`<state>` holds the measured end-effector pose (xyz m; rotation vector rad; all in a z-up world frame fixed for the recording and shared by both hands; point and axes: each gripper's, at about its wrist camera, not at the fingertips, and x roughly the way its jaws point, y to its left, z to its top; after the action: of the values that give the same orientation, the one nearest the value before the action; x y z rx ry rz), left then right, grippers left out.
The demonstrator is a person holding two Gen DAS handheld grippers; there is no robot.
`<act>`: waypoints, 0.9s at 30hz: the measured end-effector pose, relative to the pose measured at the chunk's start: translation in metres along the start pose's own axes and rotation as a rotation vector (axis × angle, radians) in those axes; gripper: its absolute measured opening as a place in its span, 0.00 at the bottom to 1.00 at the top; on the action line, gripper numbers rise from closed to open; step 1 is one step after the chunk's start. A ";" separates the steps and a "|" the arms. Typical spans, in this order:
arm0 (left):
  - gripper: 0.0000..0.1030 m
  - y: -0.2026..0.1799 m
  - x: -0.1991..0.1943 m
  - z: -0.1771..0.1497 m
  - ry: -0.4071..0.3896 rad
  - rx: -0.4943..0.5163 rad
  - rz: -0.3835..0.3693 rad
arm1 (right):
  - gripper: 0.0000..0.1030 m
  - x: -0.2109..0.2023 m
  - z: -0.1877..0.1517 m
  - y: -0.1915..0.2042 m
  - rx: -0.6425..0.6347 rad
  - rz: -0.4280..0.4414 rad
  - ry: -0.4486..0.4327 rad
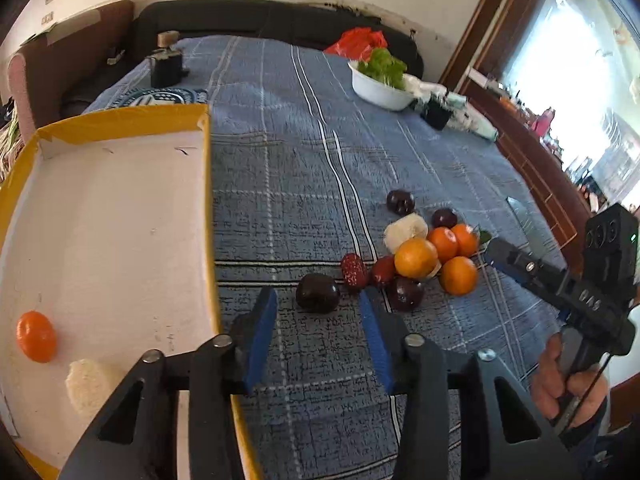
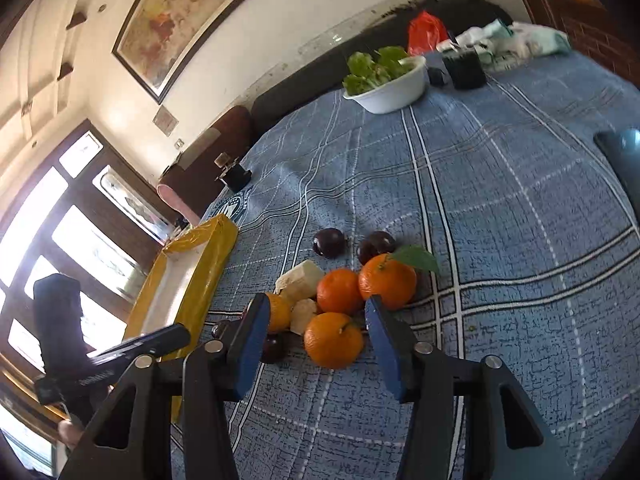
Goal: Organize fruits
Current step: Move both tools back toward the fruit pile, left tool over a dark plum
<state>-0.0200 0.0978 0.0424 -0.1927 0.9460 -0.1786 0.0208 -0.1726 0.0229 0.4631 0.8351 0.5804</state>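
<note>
Both tongs hang released: left tongs (image 1: 318, 330) near a dark plum (image 1: 317, 293) beside the tray (image 1: 210, 216); right tongs (image 2: 316, 344) straddle an orange (image 2: 333, 339). Piled fruit touches, so one grab could likely scatter neighbours across the bench (image 2: 500, 208).

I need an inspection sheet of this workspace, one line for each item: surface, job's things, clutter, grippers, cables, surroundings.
Surface: blue checked cloth covers the table.
Job's things: yellow-rimmed tray holds one orange and one pale piece; fruit pile of oranges, dark plums, red dates and pale pieces lies on the cloth.
Clutter: white bowl of greens, red bag, small black items.
Grippers: left gripper open, empty, near a dark plum; right gripper open over the pile.
Cables: nothing seen.
Surroundings: bright window, framed painting.
</note>
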 end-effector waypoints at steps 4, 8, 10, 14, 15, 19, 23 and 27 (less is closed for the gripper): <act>0.37 -0.016 0.009 0.000 -0.006 0.078 0.057 | 0.51 -0.003 0.001 0.004 -0.012 0.015 -0.006; 0.37 -0.017 0.022 -0.001 0.020 0.069 0.088 | 0.51 -0.002 -0.004 0.008 -0.047 0.010 0.016; 0.37 -0.015 0.026 -0.001 0.023 0.062 0.094 | 0.51 0.000 -0.004 0.007 -0.051 0.013 0.019; 0.37 -0.015 0.029 -0.001 0.015 0.068 0.120 | 0.51 0.004 -0.006 0.007 -0.071 -0.012 0.031; 0.37 -0.016 0.029 -0.001 0.013 0.072 0.126 | 0.51 0.006 -0.007 0.009 -0.080 -0.026 0.040; 0.37 -0.019 0.031 0.000 0.010 0.090 0.143 | 0.51 0.011 -0.010 0.011 -0.106 -0.067 0.059; 0.37 -0.023 0.034 0.001 0.008 0.104 0.146 | 0.51 0.013 -0.011 0.010 -0.110 -0.079 0.068; 0.36 -0.033 0.031 -0.002 -0.023 0.140 0.170 | 0.51 0.015 -0.012 0.009 -0.117 -0.094 0.076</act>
<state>-0.0059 0.0589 0.0251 0.0145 0.9186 -0.0850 0.0165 -0.1539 0.0128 0.2953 0.8854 0.5595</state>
